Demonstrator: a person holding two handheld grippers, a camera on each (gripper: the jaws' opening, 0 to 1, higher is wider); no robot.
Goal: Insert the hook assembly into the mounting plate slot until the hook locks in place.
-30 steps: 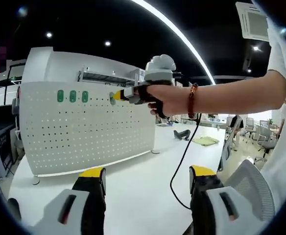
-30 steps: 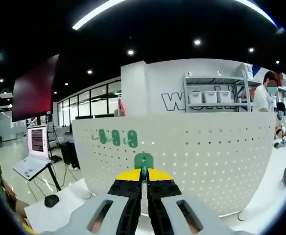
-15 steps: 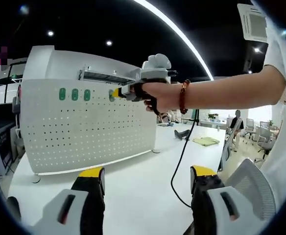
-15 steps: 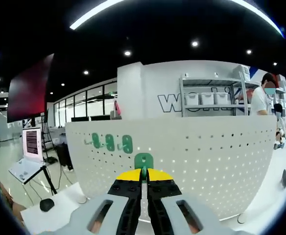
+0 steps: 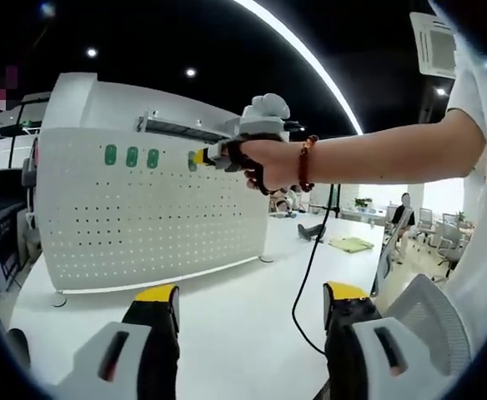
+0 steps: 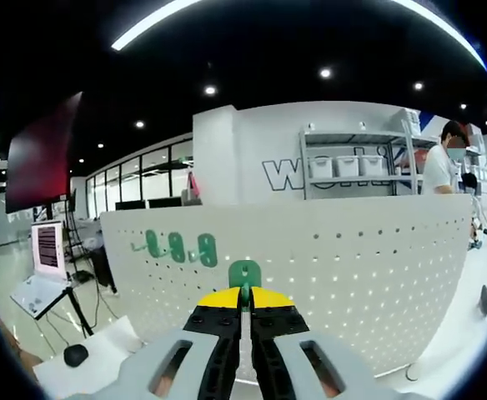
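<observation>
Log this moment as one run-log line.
right hand-held gripper: shut on green plastic hook | near white perforated pegboard, three green hooks mounted | left hand-held gripper: open, empty

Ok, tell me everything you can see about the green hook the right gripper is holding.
The hook is a small green piece, plastic by its look, with a rounded top and a pale slot in its face. It stands upright, pinched at its lower end by the shut right gripper, just in front of the white pegboard; whether it touches the board cannot be told. Three similar green hooks already hang on the board. In the left gripper view the right gripper holds it up against the board's top row.
</observation>
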